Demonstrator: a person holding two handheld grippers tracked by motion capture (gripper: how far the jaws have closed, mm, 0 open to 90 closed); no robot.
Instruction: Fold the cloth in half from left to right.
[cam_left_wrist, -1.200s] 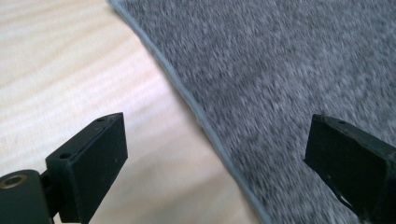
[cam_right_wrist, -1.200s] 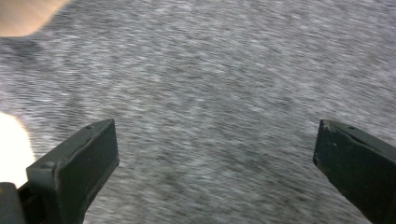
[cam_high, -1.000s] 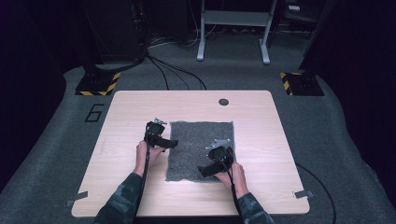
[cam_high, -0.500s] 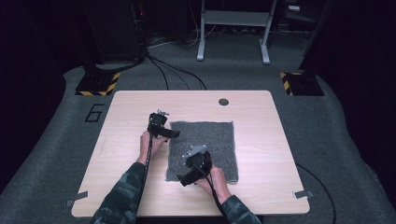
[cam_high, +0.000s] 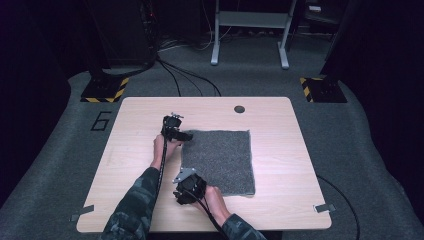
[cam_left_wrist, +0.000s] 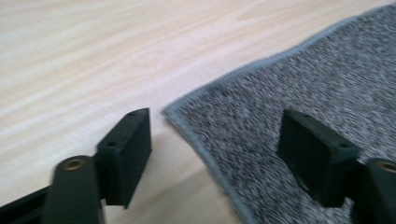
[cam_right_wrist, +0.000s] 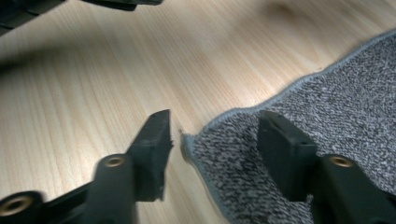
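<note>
A grey speckled mat (cam_high: 217, 160) with a stitched border lies flat on the light wooden table (cam_high: 135, 165). My left gripper (cam_high: 184, 136) is at the mat's far left corner. In the left gripper view the left gripper (cam_left_wrist: 215, 119) straddles that corner of the mat (cam_left_wrist: 303, 79); its jaws have just been closing and the pads stand apart from the fabric. My right gripper (cam_high: 181, 196) is at the near left corner. In the right gripper view the right gripper (cam_right_wrist: 215, 119) has the mat's corner (cam_right_wrist: 187, 140) between its jaws, which have just been closing and do not press on it.
A small dark round disc (cam_high: 239, 108) sits near the table's far edge. Bits of tape (cam_high: 325, 207) mark the front corners. Behind the table are cables and a metal stand (cam_high: 250, 30) on the grey floor.
My right gripper has swept left across the mat's near edge to its near left corner. My left gripper has shifted away from me to the far left corner.
</note>
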